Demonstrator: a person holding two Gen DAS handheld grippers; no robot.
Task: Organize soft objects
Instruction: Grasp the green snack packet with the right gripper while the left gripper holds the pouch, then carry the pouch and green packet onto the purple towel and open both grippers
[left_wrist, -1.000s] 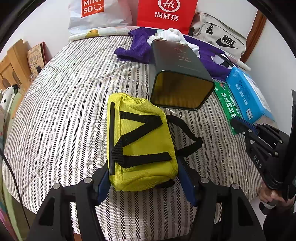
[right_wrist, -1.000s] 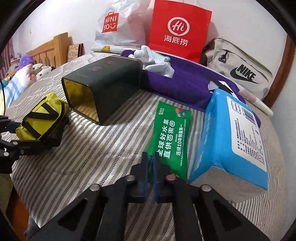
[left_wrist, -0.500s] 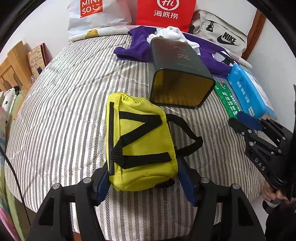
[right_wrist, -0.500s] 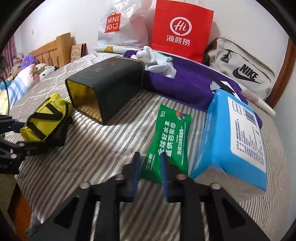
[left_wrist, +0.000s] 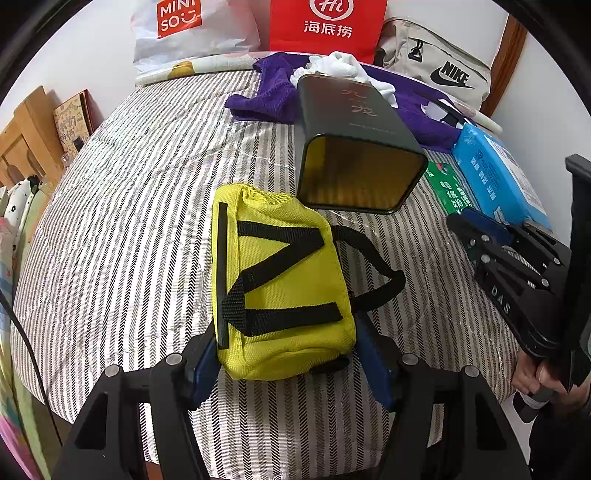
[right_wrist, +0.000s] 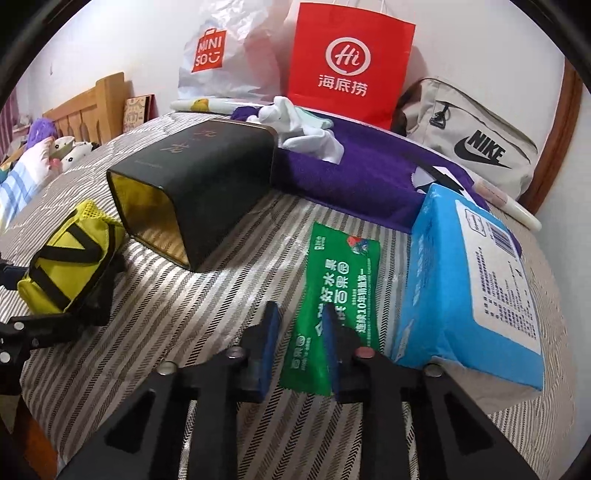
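Item: yellow pouch (left_wrist: 280, 291), woven fabric with black webbing straps and a loose black loop on one side. It lies on the bed near the near edge, just in front of the open mouth of the dark tin (left_wrist: 354, 147), which lies on its side mid-bed.

Handling, as judged: light, soft, likely to squash and sag under pressure; the weave looks grippy, not slippery; nothing fragile shows. Best taken across the short width at the near end, clear of the loose loop, which could snag.

Left gripper (left_wrist: 291, 358): clasps the pouch's near end, one blue pad against each side.

Item: green packet (right_wrist: 332, 295), thin glossy film, lying flat near the bed's right edge, just beside the blue tissue pack (right_wrist: 476, 284). Judged light, limp and slippery; only the near short edge offers a pinch.

Right gripper (right_wrist: 299, 347): jaws closing, the packet's near end between them, pads not yet pressing it.

Surface: striped quilt (left_wrist: 147, 184), soft and yielding, so things sink slightly.

Room: purple cloth (right_wrist: 354, 173) and white gloves (right_wrist: 306, 129) at the far edge; red paper bag (right_wrist: 347, 62), white shopping bag (right_wrist: 229, 55) and beige sling bag (right_wrist: 472, 136) against the wall.
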